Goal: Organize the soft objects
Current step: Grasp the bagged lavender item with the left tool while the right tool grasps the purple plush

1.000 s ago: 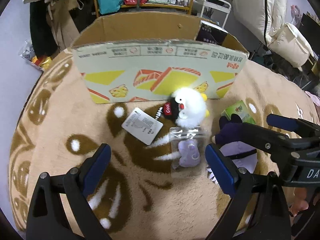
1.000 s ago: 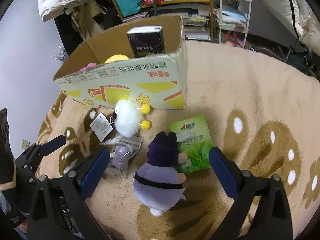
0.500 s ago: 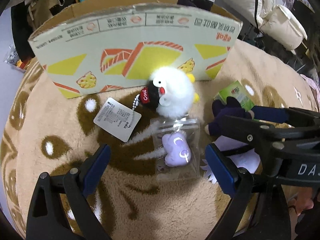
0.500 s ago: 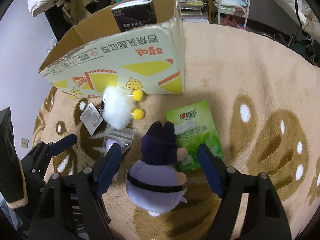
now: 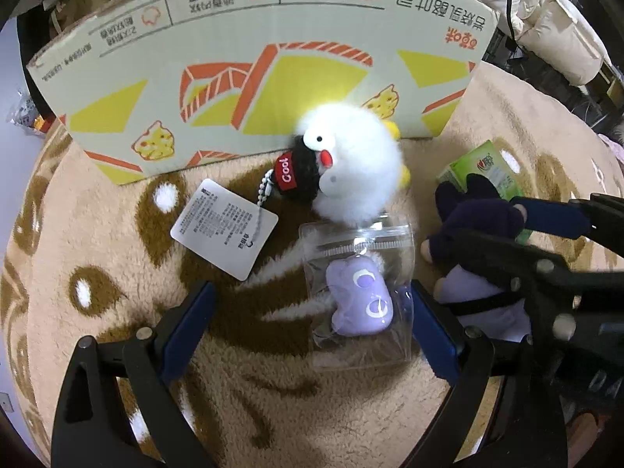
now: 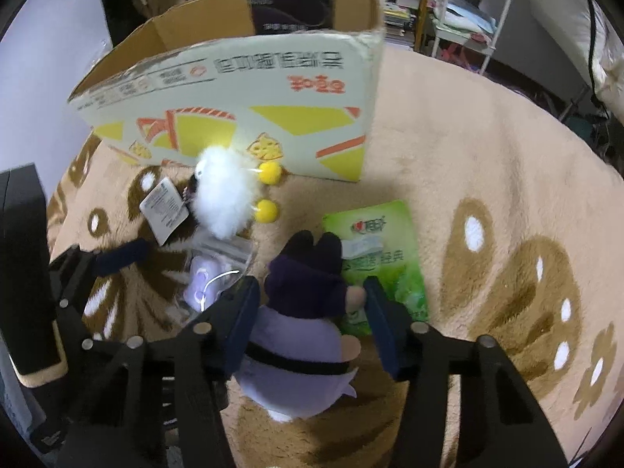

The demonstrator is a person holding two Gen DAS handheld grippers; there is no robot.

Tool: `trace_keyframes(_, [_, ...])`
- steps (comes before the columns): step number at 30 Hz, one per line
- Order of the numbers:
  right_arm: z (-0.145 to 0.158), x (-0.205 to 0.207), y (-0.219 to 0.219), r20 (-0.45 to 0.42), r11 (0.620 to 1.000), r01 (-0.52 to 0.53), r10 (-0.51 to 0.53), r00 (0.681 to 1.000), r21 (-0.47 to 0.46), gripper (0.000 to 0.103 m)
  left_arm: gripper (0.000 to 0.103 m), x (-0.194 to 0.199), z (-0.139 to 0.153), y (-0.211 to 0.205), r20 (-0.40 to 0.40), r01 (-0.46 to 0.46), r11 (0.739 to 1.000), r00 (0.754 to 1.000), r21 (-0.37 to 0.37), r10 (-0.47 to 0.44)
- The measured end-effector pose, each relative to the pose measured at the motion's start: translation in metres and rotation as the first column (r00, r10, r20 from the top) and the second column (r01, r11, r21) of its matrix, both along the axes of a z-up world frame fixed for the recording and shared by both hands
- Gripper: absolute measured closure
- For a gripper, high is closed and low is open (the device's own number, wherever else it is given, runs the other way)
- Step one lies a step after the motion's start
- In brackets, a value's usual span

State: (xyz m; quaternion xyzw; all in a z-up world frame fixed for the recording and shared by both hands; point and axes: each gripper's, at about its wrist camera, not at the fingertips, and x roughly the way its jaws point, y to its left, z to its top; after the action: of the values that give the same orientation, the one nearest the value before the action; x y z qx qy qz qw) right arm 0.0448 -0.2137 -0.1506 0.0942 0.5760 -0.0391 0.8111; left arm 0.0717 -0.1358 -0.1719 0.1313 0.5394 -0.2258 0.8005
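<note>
A purple plush (image 6: 304, 312) with a dark hood lies on the rug; my right gripper (image 6: 312, 312) is open with its fingers on both sides of it, close to touching. A clear bag with a lilac soft toy (image 5: 360, 298) lies between the open fingers of my left gripper (image 5: 312, 323), nearer the right finger. A white fluffy plush (image 5: 351, 171) with a paper tag (image 5: 224, 228) lies against the cardboard box (image 5: 273, 39). The plush also shows in the left wrist view (image 5: 479, 234) under the right gripper.
A green tissue pack (image 6: 386, 257) lies beside the purple plush. The box (image 6: 234, 78) holds a dark carton (image 6: 292, 7). A patterned beige rug (image 6: 487, 195) covers the floor. A shelf and white cart (image 6: 468, 7) stand behind.
Both grippers moved forward and down. The right gripper's fingers narrowed around the purple plush. The left gripper came around the bagged lilac toy.
</note>
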Motion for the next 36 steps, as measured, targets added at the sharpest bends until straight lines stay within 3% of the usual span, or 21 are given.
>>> trace_keyframes(12, [-0.003,0.001,-0.003,0.009,0.994,-0.018,0.017,1.000,0.106,0.060,0.015,-0.004,-0.011,-0.010,0.012,0.000,1.000,1.000,0.004,0.000])
trace_keyframes(20, [0.002,-0.003,-0.017,0.032,0.993,-0.001,-0.003,0.999,0.119,0.061,0.060,-0.011,-0.007,-0.008,-0.029,0.021,0.998,0.999,-0.060,-0.022])
trace_keyframes(27, [0.017,-0.012,-0.018,0.096,0.996,0.000,-0.008,0.995,0.086,0.062,0.063,-0.016,-0.001,0.007,-0.081,-0.027,0.993,0.997,-0.113,0.018])
trace_keyframes(36, [0.048,-0.019,-0.022,0.260,0.998,0.014,-0.028,0.965,0.055,0.064,0.064,-0.020,0.016,0.032,-0.037,-0.095,0.993,0.995,-0.077,0.092])
